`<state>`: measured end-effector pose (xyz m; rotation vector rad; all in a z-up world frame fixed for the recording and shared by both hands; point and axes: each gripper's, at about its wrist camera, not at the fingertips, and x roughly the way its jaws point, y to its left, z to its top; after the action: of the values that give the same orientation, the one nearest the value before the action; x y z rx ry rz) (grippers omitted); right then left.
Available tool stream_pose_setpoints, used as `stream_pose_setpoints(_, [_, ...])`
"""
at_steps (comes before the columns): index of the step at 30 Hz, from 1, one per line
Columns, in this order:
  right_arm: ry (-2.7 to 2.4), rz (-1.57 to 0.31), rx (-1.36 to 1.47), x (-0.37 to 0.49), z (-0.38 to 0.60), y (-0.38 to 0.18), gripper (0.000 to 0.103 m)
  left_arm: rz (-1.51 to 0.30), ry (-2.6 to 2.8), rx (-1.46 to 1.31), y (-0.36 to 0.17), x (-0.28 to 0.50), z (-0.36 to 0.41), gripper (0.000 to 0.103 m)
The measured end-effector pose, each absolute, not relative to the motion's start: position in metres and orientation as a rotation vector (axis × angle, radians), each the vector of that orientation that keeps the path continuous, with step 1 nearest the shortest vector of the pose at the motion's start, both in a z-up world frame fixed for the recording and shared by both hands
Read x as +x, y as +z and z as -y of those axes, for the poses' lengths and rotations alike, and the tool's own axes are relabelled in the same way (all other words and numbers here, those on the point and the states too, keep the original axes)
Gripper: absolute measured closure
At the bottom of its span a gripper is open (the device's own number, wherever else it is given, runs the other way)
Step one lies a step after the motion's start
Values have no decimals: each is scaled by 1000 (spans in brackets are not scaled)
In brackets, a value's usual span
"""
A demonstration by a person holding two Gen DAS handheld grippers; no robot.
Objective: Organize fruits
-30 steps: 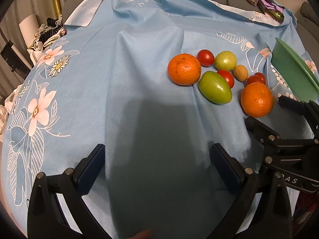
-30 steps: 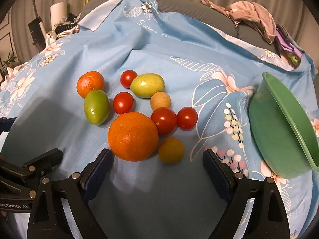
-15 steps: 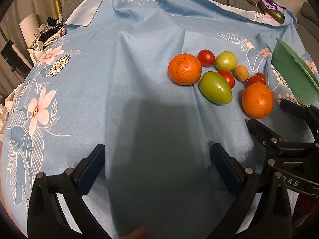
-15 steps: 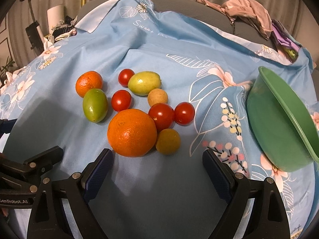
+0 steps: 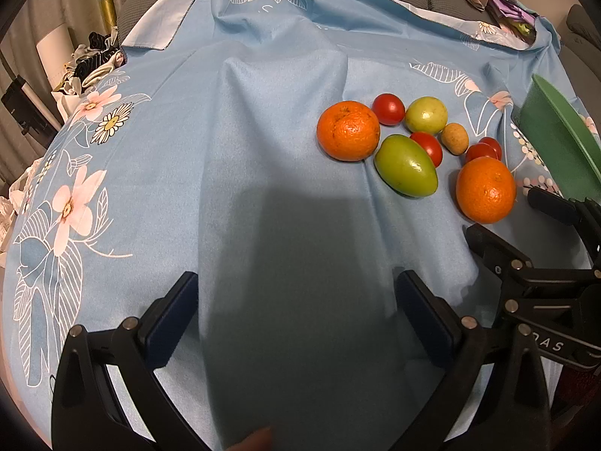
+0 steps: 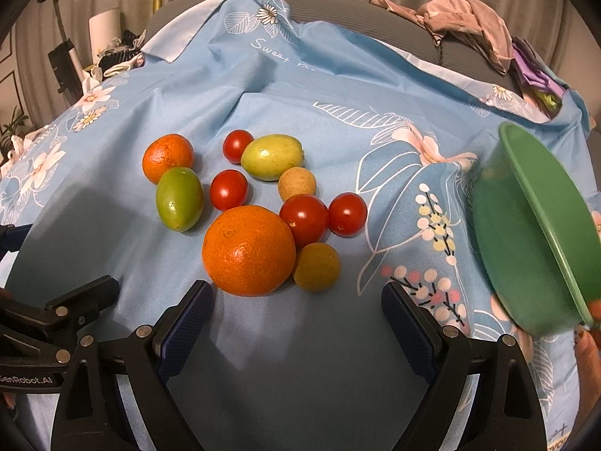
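i see my right gripper with its two dark blue ribbed pads spread wide and nothing between them, low over the cloth, and the big orange lies just ahead of it, nearer to the left pad. touching this orange on its right side are a dull yellow-brown small fruit and a shiny cherry tomato, with a second cherry tomato beside that one. further away lie a pale tan round fruit with a matte skin, a yellow-green oval fruit, two more cherry tomatoes, a smooth green oval fruit and a smaller orange with a dimpled peel. the green plastic bowl is to the right of the fruits, tilted up on its side, and fingers show at its lower rim. my left gripper is also wide apart and empty, over a bare shaded part of the light blue flowered bedsheet; the fruits lie well ahead and to its right, the smaller orange and the green oval fruit the nearest. the sheet is soft and creased, printed with white and pink flowers. in the left view the right gripper's black frame shows at the right edge, close to the big orange.
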<state>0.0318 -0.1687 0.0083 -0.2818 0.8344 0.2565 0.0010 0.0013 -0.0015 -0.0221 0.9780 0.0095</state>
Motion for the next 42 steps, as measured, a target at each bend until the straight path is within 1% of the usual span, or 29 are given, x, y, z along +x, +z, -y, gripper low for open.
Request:
stream_pose_setpoints(28, [257,-834,-281,32,169,8,12,-980,9,-24,-1,1,-2,0])
stream_pose_setpoints(36, [227,-816,-309,29,164,8,12,-1008,42,-60,1,3,-8,1])
stream_pose_setpoints(39, [224,-847,-275,32,167,9,12,-984,30,-112,8,0,-14,2])
stream_pose_setpoints(42, [244,-947,-230,39,172,14,12,-924,-12,-188,24,-6,-18,3])
